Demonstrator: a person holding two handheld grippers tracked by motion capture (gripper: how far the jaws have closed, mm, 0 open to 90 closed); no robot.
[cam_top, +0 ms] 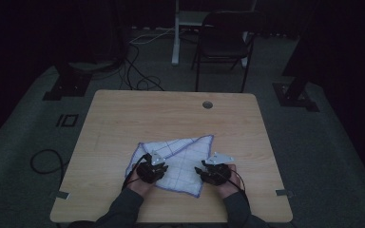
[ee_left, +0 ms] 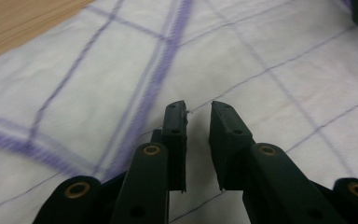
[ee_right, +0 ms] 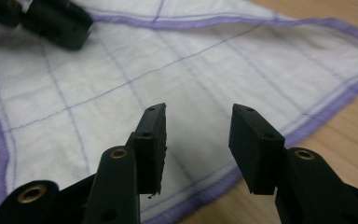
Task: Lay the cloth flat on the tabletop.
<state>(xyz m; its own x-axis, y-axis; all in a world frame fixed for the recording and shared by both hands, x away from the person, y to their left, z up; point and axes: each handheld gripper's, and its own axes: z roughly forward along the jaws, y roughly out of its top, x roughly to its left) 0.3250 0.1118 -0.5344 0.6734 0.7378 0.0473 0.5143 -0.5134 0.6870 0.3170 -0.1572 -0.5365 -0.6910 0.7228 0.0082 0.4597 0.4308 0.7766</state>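
A white cloth (cam_top: 183, 154) with purple checks and a purple hem lies folded on the wooden table (cam_top: 171, 116), near its front edge. My left gripper (cam_top: 164, 167) rests over the cloth's left part. In the left gripper view its jaws (ee_left: 198, 109) stand a little apart above the cloth (ee_left: 261, 46) with nothing between them. My right gripper (cam_top: 201, 171) is at the cloth's right edge. Its jaws (ee_right: 198, 114) are open wide over the hem of the cloth (ee_right: 168, 60), with nothing held. The left gripper (ee_right: 56, 21) shows farther off in the right gripper view.
A round cable hole (cam_top: 207, 104) sits at the table's back. Beyond the table stand a dark chair (cam_top: 223, 42) and a white post (cam_top: 176, 33). Cables (cam_top: 138, 78) lie on the carpet. Bare wood (cam_top: 123, 123) surrounds the cloth.
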